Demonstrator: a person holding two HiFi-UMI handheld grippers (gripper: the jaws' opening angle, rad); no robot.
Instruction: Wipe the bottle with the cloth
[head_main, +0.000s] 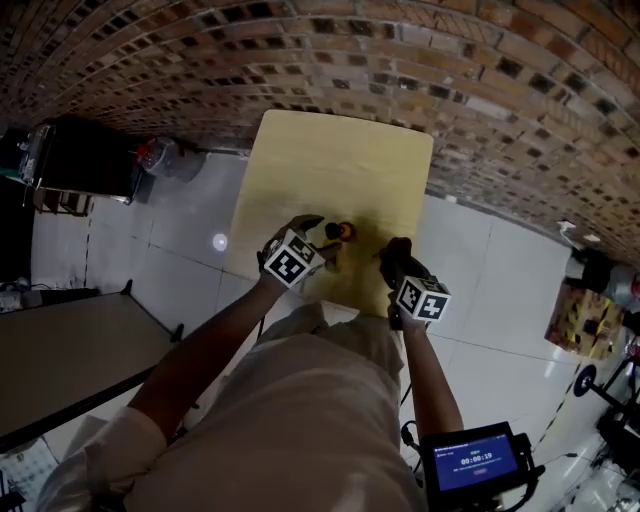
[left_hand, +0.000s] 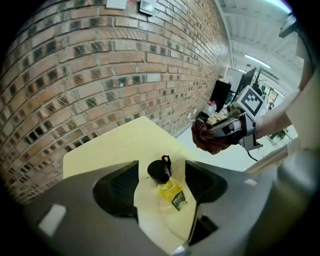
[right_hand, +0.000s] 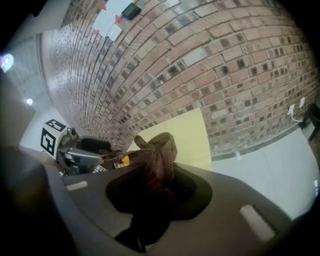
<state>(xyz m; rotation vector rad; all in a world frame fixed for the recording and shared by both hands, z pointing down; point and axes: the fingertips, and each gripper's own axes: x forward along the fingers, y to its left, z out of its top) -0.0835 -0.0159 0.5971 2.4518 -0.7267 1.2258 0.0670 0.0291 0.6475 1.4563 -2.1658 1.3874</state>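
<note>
A small bottle (left_hand: 170, 190) of yellow liquid with a black cap stands upright on the pale yellow table (head_main: 340, 160). In the left gripper view it sits between the two dark pads (left_hand: 120, 187), with a gap on either side. My left gripper (head_main: 318, 243) is open around the bottle (head_main: 341, 232). A dark reddish-brown cloth (right_hand: 157, 160) is bunched up, and my right gripper (right_hand: 155, 187) is shut on it. The right gripper (head_main: 398, 258) hangs just to the right of the bottle, above the table's near right corner, with the cloth (left_hand: 207, 137) apart from the bottle.
A brick wall (head_main: 420, 60) runs behind the table. White tiled floor (head_main: 180, 250) surrounds it. A dark table (head_main: 70, 350) stands at the left. A device with a lit screen (head_main: 475, 462) is at the lower right, and clutter (head_main: 585, 315) lies at the far right.
</note>
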